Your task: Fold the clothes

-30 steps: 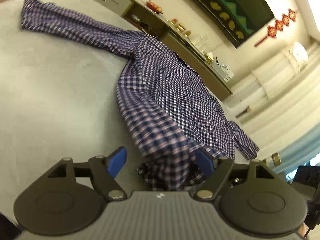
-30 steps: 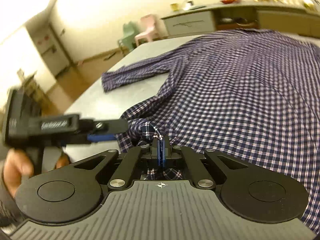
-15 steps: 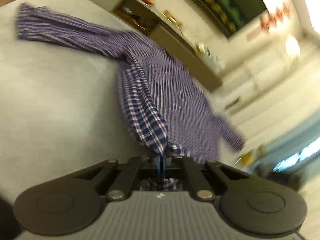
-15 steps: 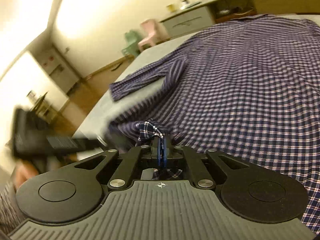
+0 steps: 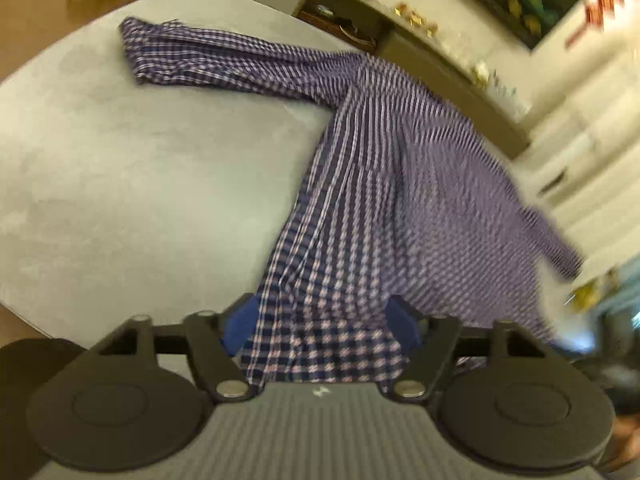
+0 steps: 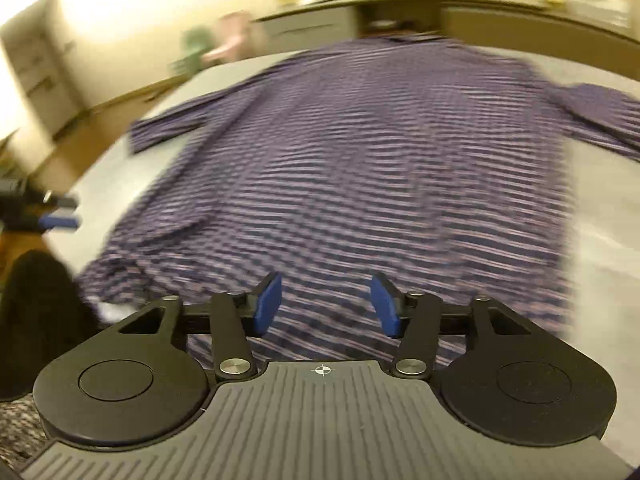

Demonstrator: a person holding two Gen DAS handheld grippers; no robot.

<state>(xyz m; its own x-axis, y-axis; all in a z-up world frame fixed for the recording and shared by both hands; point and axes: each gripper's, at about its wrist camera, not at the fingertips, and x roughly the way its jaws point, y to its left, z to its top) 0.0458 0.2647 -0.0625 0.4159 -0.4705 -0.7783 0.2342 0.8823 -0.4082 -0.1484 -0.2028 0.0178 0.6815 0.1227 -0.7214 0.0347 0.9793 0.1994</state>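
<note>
Checked shirt (image 6: pixel 360 168) lies spread on the grey desk (image 5: pixel 120 200), directly ahead of both tools, sleeves out to either side. Left tool (image 5: pixel 320 320): jaws standing wide and opening, hem fabric bunched loosely between the blue pads (image 5: pixel 238 322), no firm pinch evident. Right tool (image 6: pixel 326 304): jaws opening, pads apart above the hem, nothing clamped. Judged step: release after laying the shirt out flat. Next move calls for clearing both tools from the hem, then regripping one side edge or sleeve to start the fold.
</note>
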